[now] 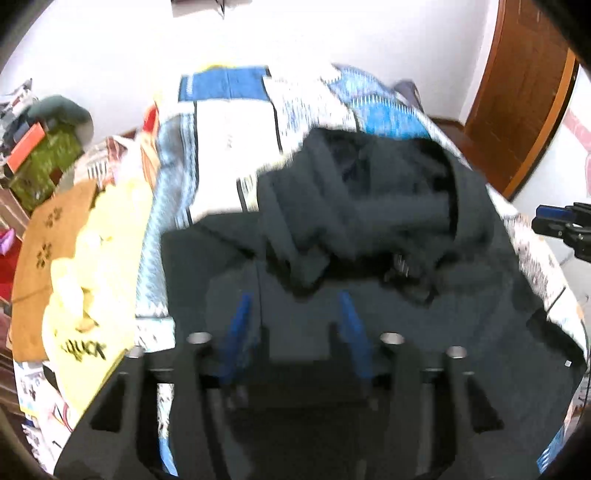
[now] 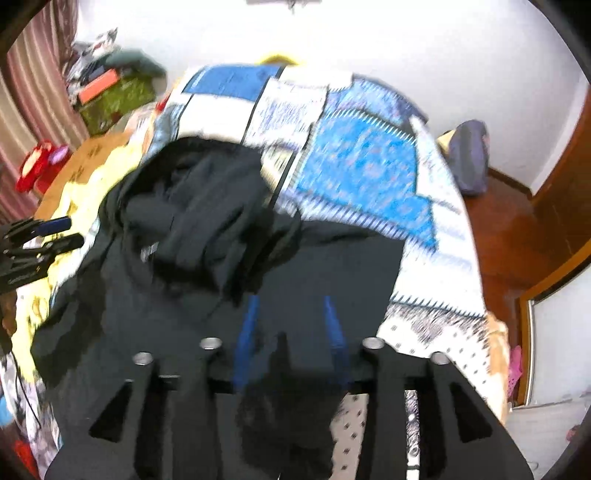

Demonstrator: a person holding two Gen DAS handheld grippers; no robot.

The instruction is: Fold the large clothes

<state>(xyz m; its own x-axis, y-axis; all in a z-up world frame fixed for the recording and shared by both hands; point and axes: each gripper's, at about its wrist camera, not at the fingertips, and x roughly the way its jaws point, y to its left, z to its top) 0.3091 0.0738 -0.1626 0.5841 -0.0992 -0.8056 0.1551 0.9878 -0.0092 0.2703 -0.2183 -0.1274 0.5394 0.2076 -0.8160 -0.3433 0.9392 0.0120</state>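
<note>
Left wrist view. A bed covered by a blue-and-white patchwork quilt (image 1: 229, 122) fills the scene beneath a plain white wall (image 1: 295, 33). A large dark navy cloth garment (image 1: 369, 221) lies bunched in the middle and right of the bed, its near part spread flat. The left tool (image 1: 293, 314) hovers over that flat part, its blue-padded jaws standing apart with only cloth beneath them and nothing gripped. A pale yellow printed cloth (image 1: 85, 288) lies along the bed's left edge beside a brown cardboard sheet (image 1: 51, 236); farther left is a green box (image 1: 48, 162). A brown wooden door (image 1: 517, 96) stands at far right. The right tool (image 1: 557, 225) enters from the right edge.

Right wrist view. The same garment (image 2: 207, 221) sits left of centre, leaving more bare quilt (image 2: 362, 173) at right. The right tool (image 2: 290, 317), jaws parted and empty, hangs over the dark cloth. Seen only here: a striped curtain (image 2: 33, 110) at left, a red object (image 2: 35, 170), a grey-purple bundle (image 2: 471, 158) on the reddish-brown floor (image 2: 517, 236). The left tool (image 2: 55, 232) enters from the left.
</note>
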